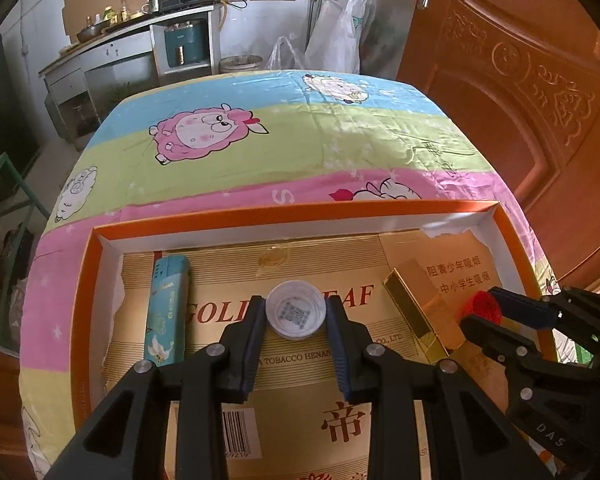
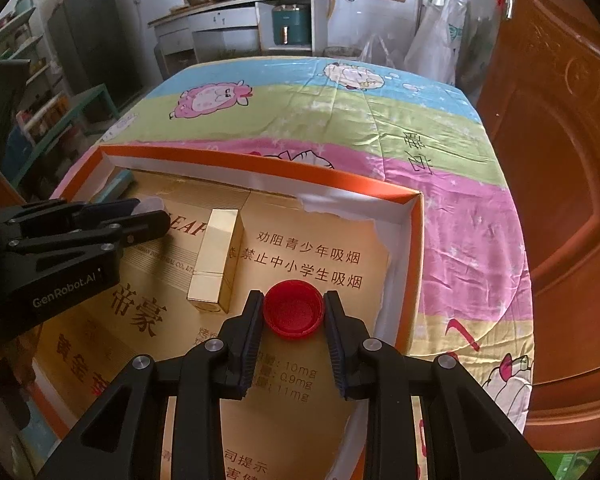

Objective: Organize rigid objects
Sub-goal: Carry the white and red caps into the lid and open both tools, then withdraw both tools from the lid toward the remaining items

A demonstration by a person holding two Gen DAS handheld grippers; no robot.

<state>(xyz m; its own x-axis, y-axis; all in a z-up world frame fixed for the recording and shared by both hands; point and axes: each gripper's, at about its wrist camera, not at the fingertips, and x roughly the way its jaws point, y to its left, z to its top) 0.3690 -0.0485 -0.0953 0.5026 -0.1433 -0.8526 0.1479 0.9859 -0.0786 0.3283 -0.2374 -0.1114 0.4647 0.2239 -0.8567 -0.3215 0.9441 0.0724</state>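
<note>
My left claw point(image 1: 296, 316) is narrowed onto a white bottle cap point(image 1: 296, 315), pads point(image 1: 256, 334) pressing its rim at nine and three o'clock, open side up. My right claw point(image 2: 294, 309) is clamped the same way on a red bottle cap point(image 2: 294, 309). Both point steeply down into the orange-rimmed box point(image 1: 284, 213) on the desk. A blue lighter point(image 1: 167, 311) lies at nine o'clock of the white cap, a gold case point(image 2: 217, 260) at eleven o'clock of the red one
</note>
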